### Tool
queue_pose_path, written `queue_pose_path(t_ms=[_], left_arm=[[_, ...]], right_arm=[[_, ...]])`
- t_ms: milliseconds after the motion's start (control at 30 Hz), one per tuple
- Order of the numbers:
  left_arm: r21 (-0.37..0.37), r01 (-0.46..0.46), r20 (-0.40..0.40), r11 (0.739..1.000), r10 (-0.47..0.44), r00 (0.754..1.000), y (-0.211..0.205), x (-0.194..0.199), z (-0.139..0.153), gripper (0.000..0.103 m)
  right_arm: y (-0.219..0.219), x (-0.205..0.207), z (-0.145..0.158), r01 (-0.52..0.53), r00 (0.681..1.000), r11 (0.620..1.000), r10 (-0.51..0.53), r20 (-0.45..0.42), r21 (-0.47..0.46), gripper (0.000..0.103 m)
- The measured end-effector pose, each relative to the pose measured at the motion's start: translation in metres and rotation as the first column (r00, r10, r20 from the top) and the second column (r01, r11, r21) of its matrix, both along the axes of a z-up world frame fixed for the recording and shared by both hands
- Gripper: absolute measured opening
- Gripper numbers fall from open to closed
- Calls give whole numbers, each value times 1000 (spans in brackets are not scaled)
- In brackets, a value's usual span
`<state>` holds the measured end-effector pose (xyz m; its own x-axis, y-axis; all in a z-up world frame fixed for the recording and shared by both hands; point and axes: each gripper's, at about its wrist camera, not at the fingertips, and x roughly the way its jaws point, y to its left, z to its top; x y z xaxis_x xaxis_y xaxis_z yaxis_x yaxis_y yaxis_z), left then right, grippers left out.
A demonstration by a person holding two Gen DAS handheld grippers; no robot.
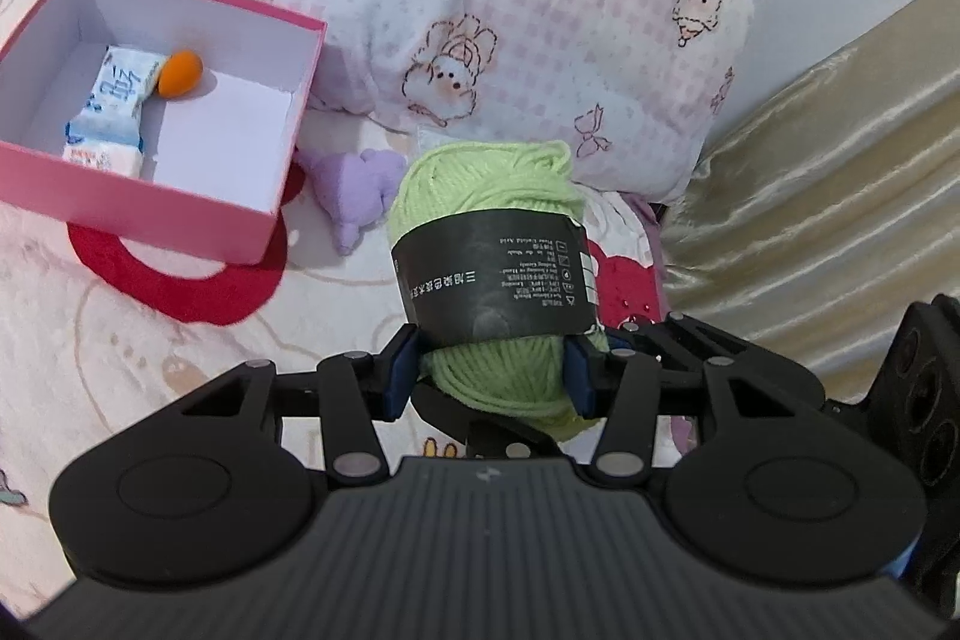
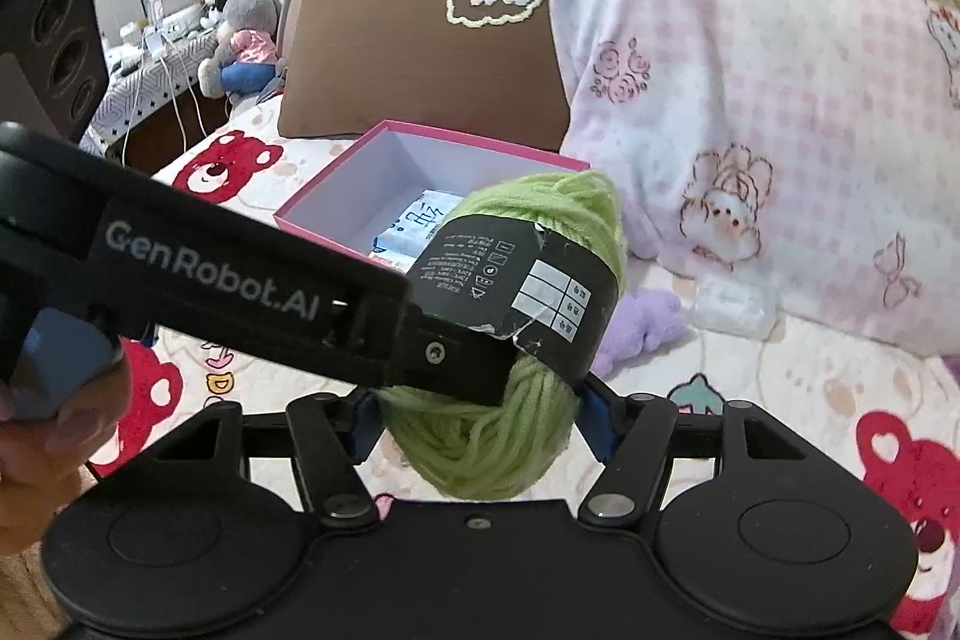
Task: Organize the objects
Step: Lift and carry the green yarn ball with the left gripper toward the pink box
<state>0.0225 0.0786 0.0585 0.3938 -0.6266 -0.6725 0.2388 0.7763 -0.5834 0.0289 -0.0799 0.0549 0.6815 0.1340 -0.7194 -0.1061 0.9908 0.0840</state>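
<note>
We have the green yarn ball (image 1: 501, 244) off the bed, gripped low down by both tools; the left gripper (image 1: 492, 367) has its blue pads pressed into the yarn under the black label (image 1: 498, 274); the right gripper (image 2: 480, 418) also looks clamped on the lower end, though the left tool's finger crosses in front and hides one pad, so that contact is a judgement.

Risks: yarn is soft and squashy, both grips sit on the bottom end, so the top-heavy ball could tip or slide out; the torn paper label could slip or rip further if a pad catches it; two tools on one ball means one pulling against the other could wring it loose.

Target is likely the pink box (image 1: 180, 202), up and to the left in the left wrist view; it already holds a blue-and-white packet (image 1: 114, 106) and a small orange thing (image 1: 180, 71); free floor remains at its right half. A purple plush (image 1: 357, 190) lies between ball and box, on the bedsheet (image 1: 90, 340); the pink checked pillow (image 1: 528, 16) crowds close behind; the box wall needs clearing.
</note>
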Motion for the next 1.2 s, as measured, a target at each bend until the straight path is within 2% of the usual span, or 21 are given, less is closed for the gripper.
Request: queue_pose_path(t_ms=[133,267,367,567,767,900,967,1200], left_arm=[[-18,-15,19,1000,15,1000,19,8,13,48],[-59,-50,75,997,54,996,40,7,24,48],[-59,-54,112,997,60,992,49,11,30,48],[-63,-69,95,996,75,993,64,38,31,48],[-63,-68,95,996,74,993,67,57,24,48],[-62,-70,85,996,75,994,72,80,21,48],[-79,-76,92,994,83,992,77,90,16,48],[-115,-103,88,988,113,990,94,115,-21,48]], right_arm=[[8,11,11,-28,999,1000,28,17,-4,68],[24,16,25,-64,996,997,67,56,-52,68],[32,27,32,-84,994,994,89,65,-72,68],[32,59,32,-84,996,995,85,25,-47,68],[31,82,29,-109,994,993,108,-25,-47,68],[21,106,25,-54,998,998,56,-42,37,68],[19,116,21,-41,999,998,43,-27,49,68],[27,145,-11,-48,998,998,49,-30,39,68]])
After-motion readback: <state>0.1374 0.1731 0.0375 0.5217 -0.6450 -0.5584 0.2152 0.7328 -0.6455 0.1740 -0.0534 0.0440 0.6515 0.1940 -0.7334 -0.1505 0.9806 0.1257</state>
